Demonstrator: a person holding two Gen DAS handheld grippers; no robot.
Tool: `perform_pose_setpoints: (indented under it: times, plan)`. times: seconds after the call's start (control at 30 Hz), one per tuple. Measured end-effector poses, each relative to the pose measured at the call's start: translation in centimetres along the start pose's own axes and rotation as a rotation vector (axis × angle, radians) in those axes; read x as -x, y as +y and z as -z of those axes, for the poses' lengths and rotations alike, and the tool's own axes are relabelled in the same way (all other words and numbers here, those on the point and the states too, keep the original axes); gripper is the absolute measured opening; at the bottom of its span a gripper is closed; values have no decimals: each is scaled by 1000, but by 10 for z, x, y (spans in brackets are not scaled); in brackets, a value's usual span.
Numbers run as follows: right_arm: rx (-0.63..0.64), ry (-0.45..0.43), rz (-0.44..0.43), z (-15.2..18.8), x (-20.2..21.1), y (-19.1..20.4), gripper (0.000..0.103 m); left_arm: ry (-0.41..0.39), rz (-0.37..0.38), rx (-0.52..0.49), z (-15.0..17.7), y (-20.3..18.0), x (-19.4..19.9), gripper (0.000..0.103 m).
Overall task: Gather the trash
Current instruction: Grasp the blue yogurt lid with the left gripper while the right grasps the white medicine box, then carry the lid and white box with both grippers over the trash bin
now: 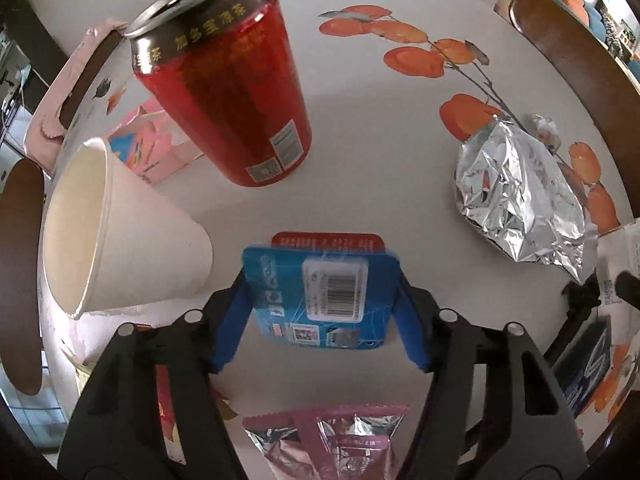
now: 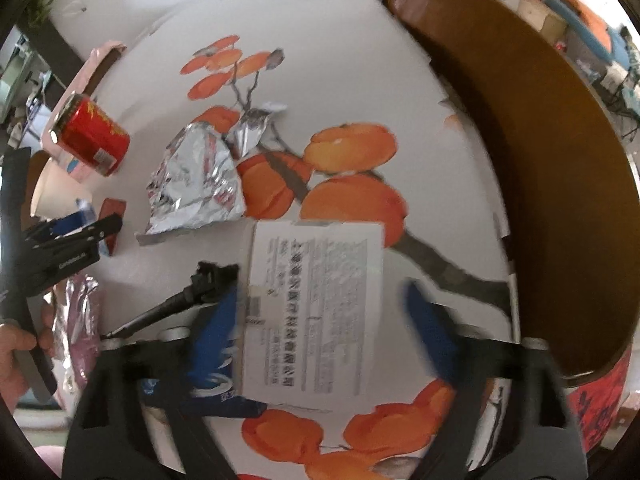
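In the left wrist view, the left gripper (image 1: 322, 300) was closed on a small blue box (image 1: 320, 300), both blue fingers (image 1: 232, 328) pressed to its sides above the table (image 1: 380, 128). A red can (image 1: 224, 80) and a paper cup (image 1: 120, 232) stood beyond, a foil bag (image 1: 520, 200) to the right.

In the right wrist view, blurred, the right gripper (image 2: 320, 328) was spread wide around a white carton (image 2: 316, 312), its right finger clear of the carton; contact on the left I cannot tell.
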State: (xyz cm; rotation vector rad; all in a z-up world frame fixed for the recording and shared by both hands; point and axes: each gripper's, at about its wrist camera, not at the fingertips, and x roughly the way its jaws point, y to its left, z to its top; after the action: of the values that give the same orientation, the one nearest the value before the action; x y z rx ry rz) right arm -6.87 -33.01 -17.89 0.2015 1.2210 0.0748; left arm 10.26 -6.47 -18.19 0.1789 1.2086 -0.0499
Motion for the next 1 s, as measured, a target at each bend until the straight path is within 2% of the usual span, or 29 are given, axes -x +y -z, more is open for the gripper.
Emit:
perform_pose_setpoints:
  times: [0.2,0.4,0.57,0.8,1.0]
  plan:
    - [-12,1,1,4,4,0,66,-12,15,-5,5,-1,6,60]
    - [-24,-53,6,3,25,-5,66,-52,37,2,13,-3,31,60]
    - [11,-107,-30,-6,48,5,66,-87,28,38,14,6,56,60]
    - [169,-154,-151,-26,64,63,66,-123,-30,150,24,36,94,60]
    - [384,-117,-293,-35,63,149,66,-129,-112,334,63,91,124,60]
